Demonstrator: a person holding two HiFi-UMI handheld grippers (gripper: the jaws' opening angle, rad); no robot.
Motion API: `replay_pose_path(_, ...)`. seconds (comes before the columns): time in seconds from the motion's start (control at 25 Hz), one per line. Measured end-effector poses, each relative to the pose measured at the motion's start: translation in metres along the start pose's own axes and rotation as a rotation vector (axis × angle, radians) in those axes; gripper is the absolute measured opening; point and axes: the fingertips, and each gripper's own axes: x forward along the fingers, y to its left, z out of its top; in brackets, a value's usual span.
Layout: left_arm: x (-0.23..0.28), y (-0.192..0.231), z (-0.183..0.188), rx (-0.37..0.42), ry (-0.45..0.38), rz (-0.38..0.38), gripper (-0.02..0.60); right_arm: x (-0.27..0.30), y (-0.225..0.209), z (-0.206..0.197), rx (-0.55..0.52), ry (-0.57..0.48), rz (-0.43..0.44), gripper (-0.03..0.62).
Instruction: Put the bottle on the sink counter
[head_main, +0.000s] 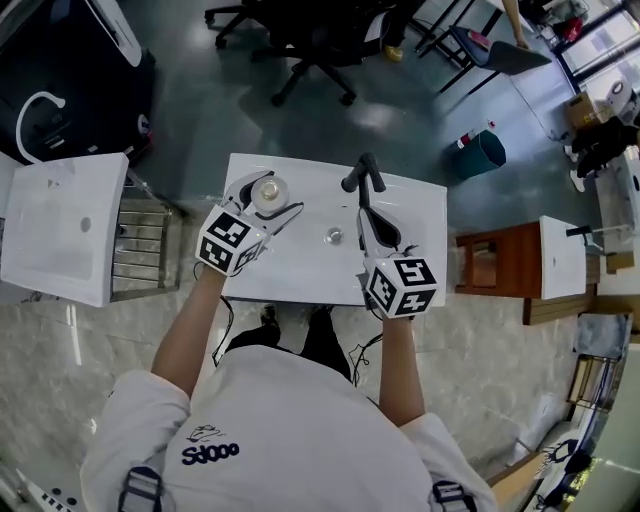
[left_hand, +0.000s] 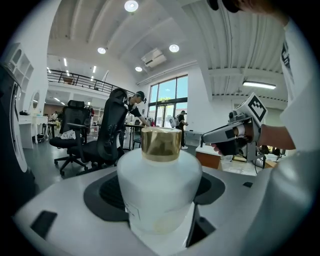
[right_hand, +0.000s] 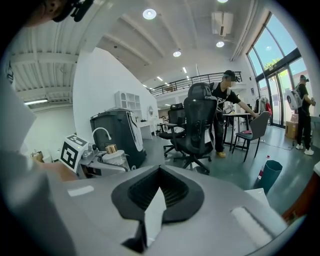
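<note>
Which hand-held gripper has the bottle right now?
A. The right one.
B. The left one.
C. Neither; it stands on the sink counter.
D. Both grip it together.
B: the white bottle sits gripped between the jaws of the left hand-held gripper, while the right hand-held gripper has nothing between its jaws.

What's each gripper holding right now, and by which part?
Left gripper holds the white bottle by its wide body, below the gold cap, with a jaw on each side. Right gripper holds nothing; its jaws are together.
</note>
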Motion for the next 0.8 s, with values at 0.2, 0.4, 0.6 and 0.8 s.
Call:
replay_pose_path(0.2, 0.032, 0.007, -0.014, -0.026, 0.012, 0.014, 0.347, 0.01, -0.022, -0.008, 0.031, 0.022, 0.012, 0.009)
replay_pose_path(0.4, 0.066, 0.018, -0.03, -0.036, 0.009, 0.051, 0.347, 0.022, -0.038, -0.016, 0.027, 0.04, 0.029, 0.009)
replay_pose_path(0.6, 0.095, 0.029, -0.059, -0.054, 0.041, 0.079, 0.347, 0.033, -0.042, -0.025, 0.022, 0.046, 0.061, 0.009)
replay_pose_path(0.8, 0.119, 0.035, -0.085, -0.054, 0.086, 0.07, 0.347, 0.038, -0.043, -0.03, 0.023, 0.044, 0.086, 0.009)
